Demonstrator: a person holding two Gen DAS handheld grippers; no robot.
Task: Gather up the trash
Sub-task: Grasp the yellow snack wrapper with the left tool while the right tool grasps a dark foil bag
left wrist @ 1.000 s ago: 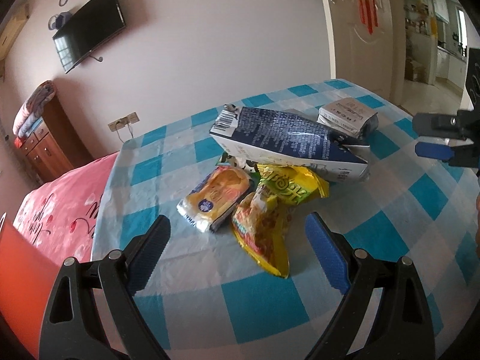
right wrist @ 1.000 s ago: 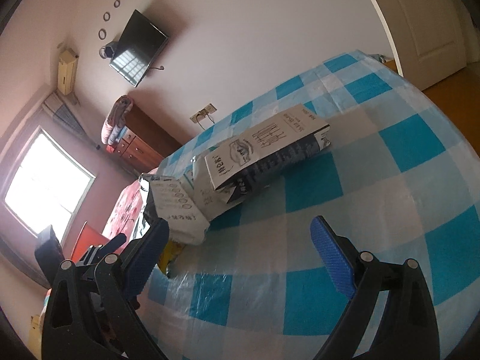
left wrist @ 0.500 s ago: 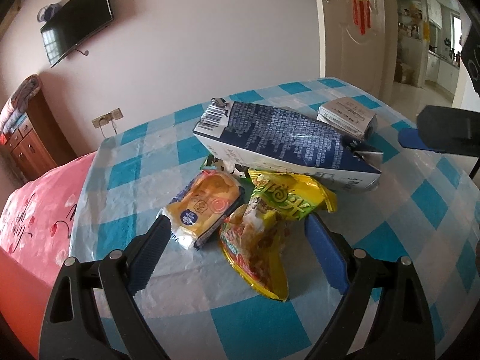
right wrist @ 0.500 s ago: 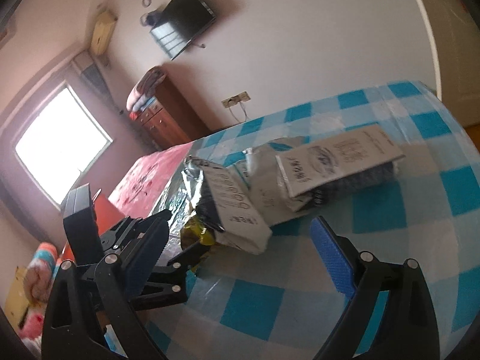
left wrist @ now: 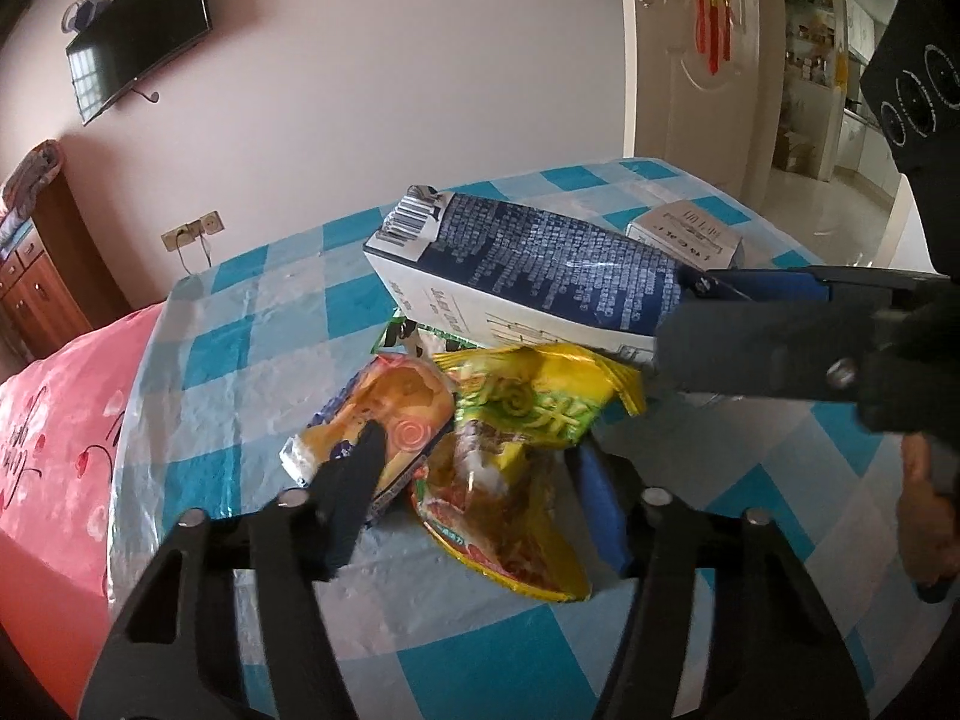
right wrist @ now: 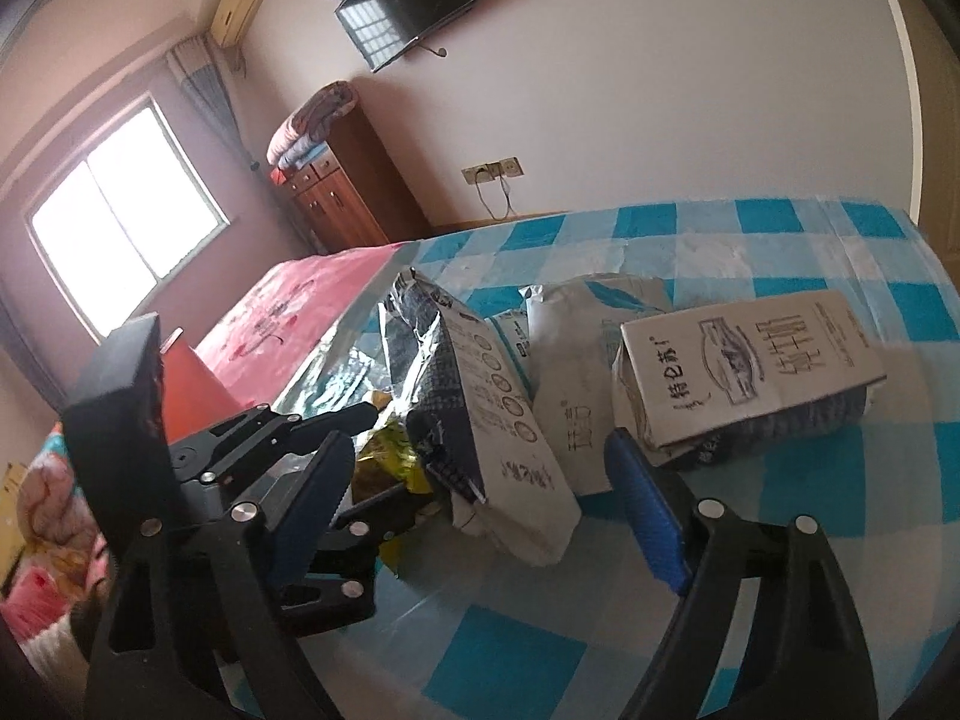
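Note:
A yellow snack bag (left wrist: 510, 468) and an orange bread wrapper (left wrist: 390, 414) lie side by side on the blue-checked tablecloth (left wrist: 252, 324). My left gripper (left wrist: 480, 492) straddles both. Its jaws are closing, the black finger lies over the orange wrapper's edge and the blue pad sits at the bag's right side, with no squeeze visible. Behind them lies a big dark-blue milk carton (left wrist: 528, 276) (right wrist: 480, 396). My right gripper (right wrist: 480, 498) (left wrist: 678, 318) has the carton's near end between its closing jaws, pads still apart from it. The left gripper (right wrist: 384, 456) shows left of the carton.
A second, paler carton (right wrist: 750, 366) (left wrist: 684, 234) and a white pouch (right wrist: 576, 360) lie behind the big carton. A pink bed (left wrist: 54, 432) runs along the table's left edge. A hand (left wrist: 924, 510) holds the right gripper.
The left jaws have narrowed from wide open around the two wrappers. The right gripper rolled level and came in from the right, bringing its fingers to the dark-blue carton's end.

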